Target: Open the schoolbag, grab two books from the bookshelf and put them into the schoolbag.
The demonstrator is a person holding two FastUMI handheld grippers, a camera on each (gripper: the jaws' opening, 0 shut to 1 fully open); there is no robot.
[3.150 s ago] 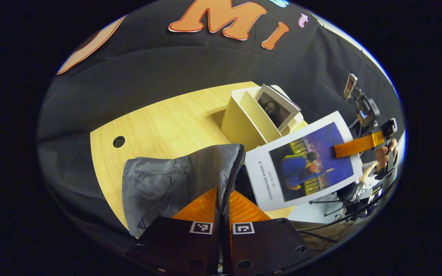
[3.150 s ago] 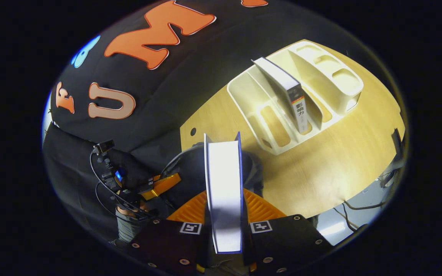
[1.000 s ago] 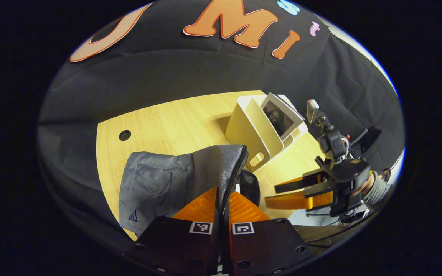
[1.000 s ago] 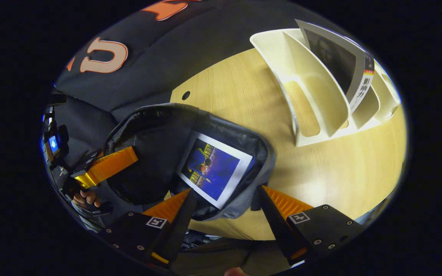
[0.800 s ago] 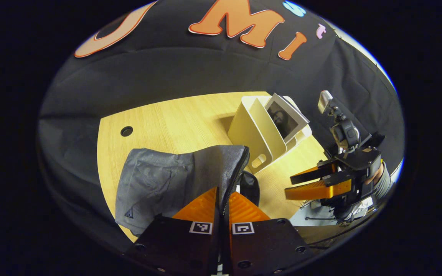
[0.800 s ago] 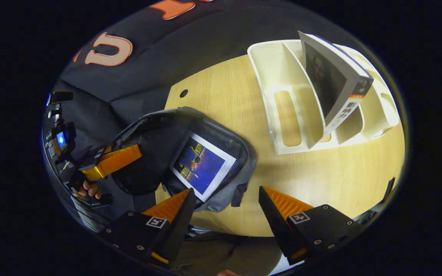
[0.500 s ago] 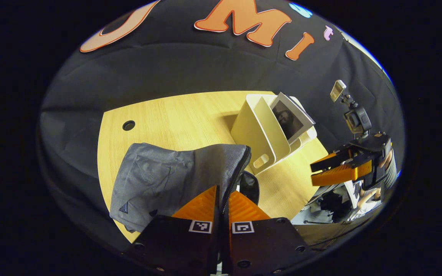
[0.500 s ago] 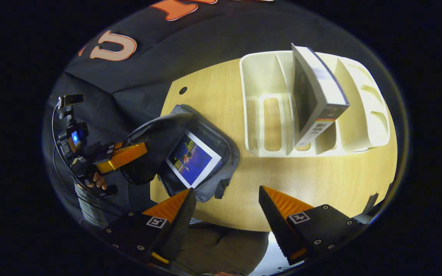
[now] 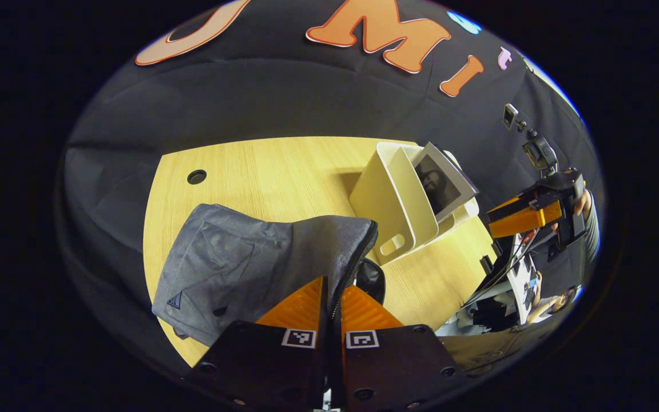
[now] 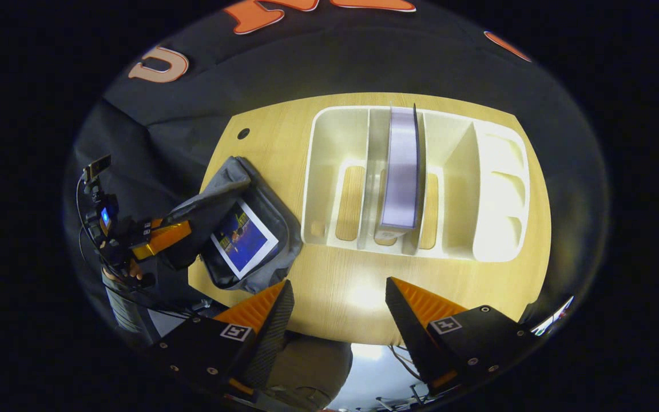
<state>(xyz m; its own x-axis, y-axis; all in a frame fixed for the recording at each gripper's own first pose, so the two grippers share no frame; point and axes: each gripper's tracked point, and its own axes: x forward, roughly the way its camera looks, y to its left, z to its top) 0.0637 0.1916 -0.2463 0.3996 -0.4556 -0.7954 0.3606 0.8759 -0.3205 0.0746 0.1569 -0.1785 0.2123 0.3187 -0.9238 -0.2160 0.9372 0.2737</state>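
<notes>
Since three seconds ago my right gripper (image 10: 335,297) has dropped the blue book (image 10: 245,237) into the bag (image 10: 261,229) and risen above the shelf (image 10: 329,143), fingers spread wide and empty. From the right gripper view I look straight down on the second book (image 10: 401,166), standing on edge in a middle slot, long axis running away from me. Left of the shelf, the bag lies open on the table (image 10: 352,286). My left gripper (image 9: 332,300) has its fingers pinched on the bag's zipper edge, holding the flap up; its view shows the bag's grey outside (image 9: 238,263) and the book's cover (image 9: 441,183) leaning.
</notes>
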